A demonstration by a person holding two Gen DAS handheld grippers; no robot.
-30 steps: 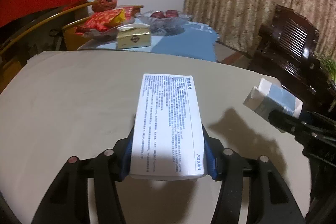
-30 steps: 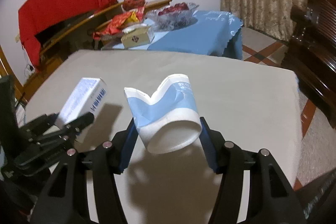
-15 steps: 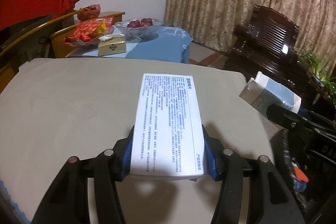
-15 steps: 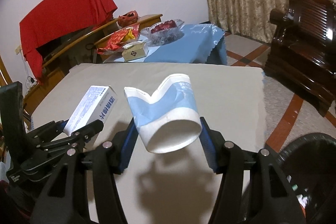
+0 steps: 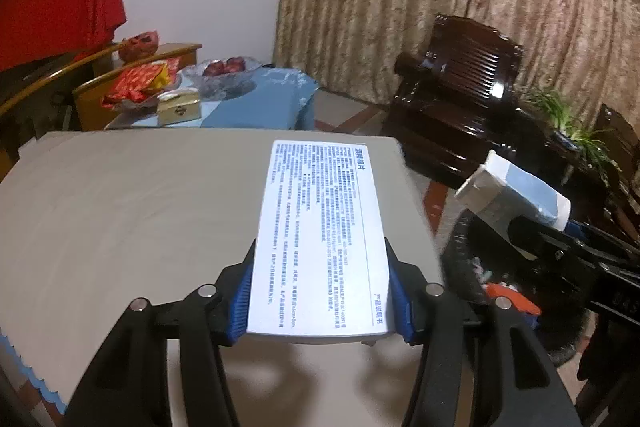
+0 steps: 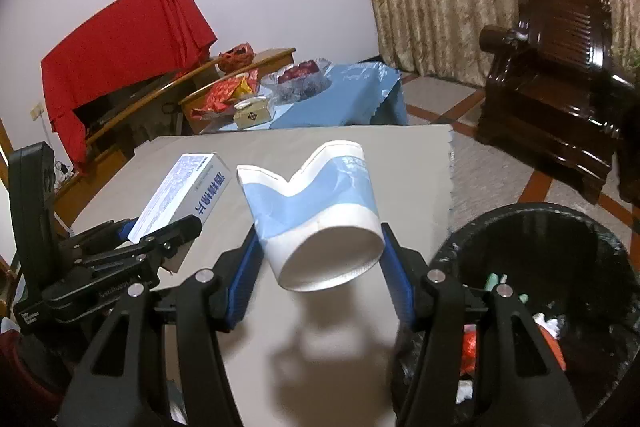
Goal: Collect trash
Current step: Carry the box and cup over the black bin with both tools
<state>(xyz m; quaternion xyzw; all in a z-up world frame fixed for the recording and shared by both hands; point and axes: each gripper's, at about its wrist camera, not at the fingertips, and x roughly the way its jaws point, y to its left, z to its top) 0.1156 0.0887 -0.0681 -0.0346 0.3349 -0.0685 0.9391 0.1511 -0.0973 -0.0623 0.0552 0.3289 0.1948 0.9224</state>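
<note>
My left gripper (image 5: 322, 301) is shut on a flat white box (image 5: 322, 239) printed with blue text, held over the grey table (image 5: 120, 211) near its right edge. My right gripper (image 6: 320, 271) is shut on a crushed blue and white paper cup (image 6: 316, 223), its base toward the camera. In the right wrist view the left gripper (image 6: 160, 239) and its white box (image 6: 180, 195) show at the left. The left wrist view shows the paper cup (image 5: 516, 195) at the right, above a black trash bin (image 5: 480, 267). The black trash bin (image 6: 560, 267) stands beside the table, lower right, with litter inside.
A low table with a blue cloth (image 6: 344, 99) holds a fruit bowl, red snack packets and a small box behind the grey table. A dark wooden armchair (image 6: 560, 79) stands at the right before beige curtains. A red cloth (image 6: 120, 43) drapes over furniture at the left.
Both grippers have risen and swung right toward the table's right edge, each keeping its load. The trash bin, unseen a second ago, now fills the lower right of both views.
</note>
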